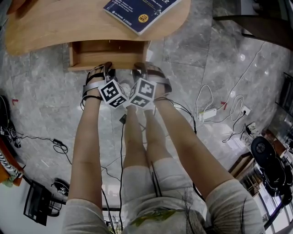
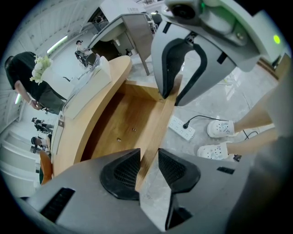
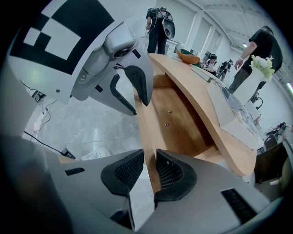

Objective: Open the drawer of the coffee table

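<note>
My right gripper (image 3: 149,161) is pinching the top edge of the drawer front (image 3: 145,123), with both ribbed pads flat against the board and no gap showing. My left gripper (image 2: 149,160) straddles the same board farther along. Its jaws are parted, with one pad against the wood and a sliver of grey floor showing beside the other, so I read it as loosely around the edge rather than clamped. Both point steeply down, their marker cubes just beside each other. The drawer (image 1: 110,54) hangs under the near edge of the wooden coffee table (image 1: 55,25) and stands part-way out, its bare bottom in view with two small dark specks on it. A blue book (image 1: 137,11) lies at the table's near edge above. The front is a thin, stiff plank, smooth and probably a bit slick, and the near-empty box should be light. I judge a firm pinch on the top lip near the middle to be the right hold, pulling straight toward me with both hands level so it doesn't rack on its runners.
</note>
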`<state>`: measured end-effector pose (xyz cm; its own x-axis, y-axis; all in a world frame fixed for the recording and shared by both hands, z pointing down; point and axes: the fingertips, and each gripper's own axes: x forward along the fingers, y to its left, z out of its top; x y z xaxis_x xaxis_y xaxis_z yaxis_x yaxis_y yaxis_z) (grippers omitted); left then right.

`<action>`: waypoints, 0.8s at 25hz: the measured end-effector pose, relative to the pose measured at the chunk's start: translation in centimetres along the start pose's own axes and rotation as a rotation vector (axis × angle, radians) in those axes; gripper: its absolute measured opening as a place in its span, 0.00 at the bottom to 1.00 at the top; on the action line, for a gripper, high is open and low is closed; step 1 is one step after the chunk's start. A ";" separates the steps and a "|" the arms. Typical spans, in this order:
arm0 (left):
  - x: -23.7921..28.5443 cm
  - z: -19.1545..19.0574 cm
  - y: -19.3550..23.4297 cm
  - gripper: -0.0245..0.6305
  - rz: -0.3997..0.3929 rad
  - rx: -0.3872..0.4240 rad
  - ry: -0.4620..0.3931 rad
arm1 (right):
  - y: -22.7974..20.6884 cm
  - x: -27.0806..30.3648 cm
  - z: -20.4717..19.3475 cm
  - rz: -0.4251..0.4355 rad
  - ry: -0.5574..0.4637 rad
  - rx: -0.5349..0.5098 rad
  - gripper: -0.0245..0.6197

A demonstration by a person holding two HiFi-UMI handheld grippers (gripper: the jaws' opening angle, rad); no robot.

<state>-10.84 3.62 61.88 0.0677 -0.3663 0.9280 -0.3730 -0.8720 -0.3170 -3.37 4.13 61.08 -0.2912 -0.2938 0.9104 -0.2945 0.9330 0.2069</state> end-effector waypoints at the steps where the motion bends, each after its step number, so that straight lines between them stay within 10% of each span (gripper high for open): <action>1: 0.0 -0.1 -0.1 0.23 -0.002 0.000 0.001 | 0.2 0.0 -0.1 0.002 0.002 -0.004 0.18; 20: -0.3 -0.6 -1.4 0.23 -0.012 0.009 0.006 | 1.7 -0.2 -0.4 0.024 0.016 -0.006 0.18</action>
<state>-10.91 5.19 62.23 0.0669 -0.3540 0.9328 -0.3638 -0.8792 -0.3076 -3.44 5.88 61.39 -0.2830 -0.2683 0.9208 -0.2820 0.9409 0.1874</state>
